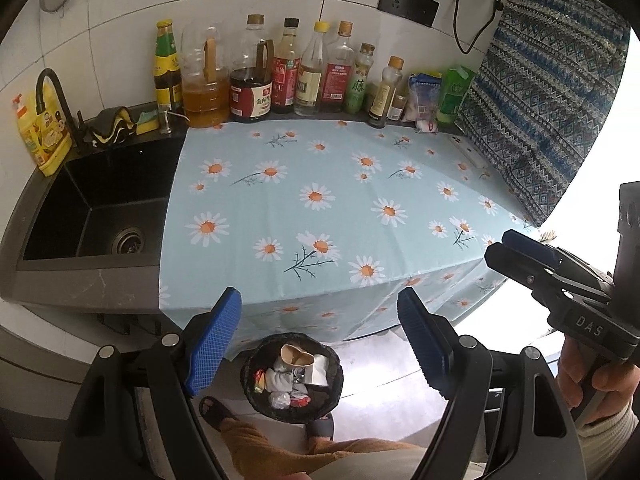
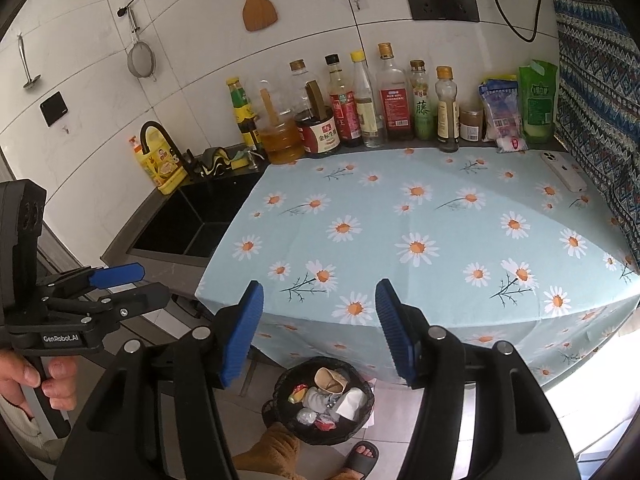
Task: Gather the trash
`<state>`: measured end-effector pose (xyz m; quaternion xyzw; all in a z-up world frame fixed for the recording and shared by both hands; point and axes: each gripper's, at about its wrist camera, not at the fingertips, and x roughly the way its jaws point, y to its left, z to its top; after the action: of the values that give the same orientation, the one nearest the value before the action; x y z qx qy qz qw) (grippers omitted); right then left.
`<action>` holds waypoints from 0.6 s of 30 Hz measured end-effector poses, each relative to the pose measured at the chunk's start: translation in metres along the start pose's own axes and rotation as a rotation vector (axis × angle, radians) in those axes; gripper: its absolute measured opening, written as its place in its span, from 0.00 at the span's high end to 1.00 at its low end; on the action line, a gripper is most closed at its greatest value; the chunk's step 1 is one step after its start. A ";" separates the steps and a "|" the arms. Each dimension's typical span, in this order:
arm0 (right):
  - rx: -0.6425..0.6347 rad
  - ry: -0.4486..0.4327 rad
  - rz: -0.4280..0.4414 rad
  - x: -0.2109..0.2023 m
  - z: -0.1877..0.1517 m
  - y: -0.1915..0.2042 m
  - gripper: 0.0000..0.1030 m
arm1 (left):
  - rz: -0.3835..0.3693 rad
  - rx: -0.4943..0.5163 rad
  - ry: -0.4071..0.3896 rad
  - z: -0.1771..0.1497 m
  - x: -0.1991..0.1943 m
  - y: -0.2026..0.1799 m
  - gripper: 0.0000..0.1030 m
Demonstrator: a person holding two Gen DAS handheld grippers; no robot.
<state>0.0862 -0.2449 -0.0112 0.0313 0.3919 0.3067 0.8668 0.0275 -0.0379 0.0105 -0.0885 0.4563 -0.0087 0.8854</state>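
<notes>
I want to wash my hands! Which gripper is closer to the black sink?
Left. The left gripper hangs off the counter's front edge, beside the sink. The right gripper is farther along, past it, before the flowered cloth.

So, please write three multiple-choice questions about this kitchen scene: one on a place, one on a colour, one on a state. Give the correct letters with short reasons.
1. Where is the trash bin?
A. in the sink
B. on the floor before the counter
C. on the daisy tablecloth

2. What colour are the gripper pads?
A. blue
B. red
C. white

3. How is the left gripper?
A. shut on a cup
B. shut on nothing
C. open, holding nothing

Answers:
1 B: the bin stands on the floor tiles, below the hanging edge of the daisy tablecloth.
2 A: the pads are blue.
3 C: its fingers stand wide apart with only the bin seen between them.
</notes>
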 end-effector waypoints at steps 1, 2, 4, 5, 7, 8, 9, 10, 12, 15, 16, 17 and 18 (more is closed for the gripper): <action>0.000 0.001 0.000 0.000 0.000 0.000 0.43 | 0.002 0.001 -0.002 0.000 -0.001 -0.001 0.24; -0.001 0.001 0.000 0.000 0.000 0.000 0.43 | 0.002 0.001 -0.003 0.000 -0.001 -0.001 0.24; -0.005 -0.001 -0.004 -0.001 -0.001 0.001 0.43 | 0.002 0.003 -0.006 0.000 -0.003 -0.001 0.24; -0.001 0.001 -0.006 -0.001 -0.001 0.001 0.43 | 0.002 0.004 -0.006 0.000 -0.003 -0.002 0.24; 0.001 0.006 -0.005 -0.001 -0.002 0.001 0.43 | 0.000 0.001 -0.008 -0.001 -0.004 -0.002 0.24; -0.001 0.005 -0.008 -0.001 -0.003 0.001 0.43 | 0.000 0.000 -0.008 -0.002 -0.004 -0.002 0.24; -0.001 0.006 -0.009 -0.002 -0.004 0.001 0.43 | 0.001 0.001 -0.007 -0.002 -0.004 -0.002 0.24; 0.001 0.009 -0.006 -0.002 -0.004 0.001 0.43 | 0.001 0.001 -0.006 -0.002 -0.004 -0.002 0.24; -0.002 0.008 -0.007 -0.003 -0.005 0.001 0.43 | 0.003 0.003 -0.008 -0.003 -0.005 -0.003 0.24; 0.000 -0.001 0.001 -0.004 -0.006 0.002 0.43 | 0.006 0.000 -0.014 -0.003 -0.006 -0.004 0.24; -0.002 -0.003 0.000 -0.005 -0.006 0.001 0.43 | 0.007 0.001 -0.015 -0.003 -0.007 -0.004 0.24; -0.001 -0.002 -0.001 -0.005 -0.006 0.001 0.43 | 0.006 0.002 -0.017 -0.003 -0.007 -0.005 0.24; 0.001 -0.004 0.004 -0.005 -0.006 0.001 0.43 | 0.003 -0.001 -0.018 -0.003 -0.008 -0.004 0.24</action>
<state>0.0784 -0.2481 -0.0117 0.0331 0.3905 0.3080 0.8669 0.0212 -0.0413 0.0157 -0.0880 0.4486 -0.0062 0.8894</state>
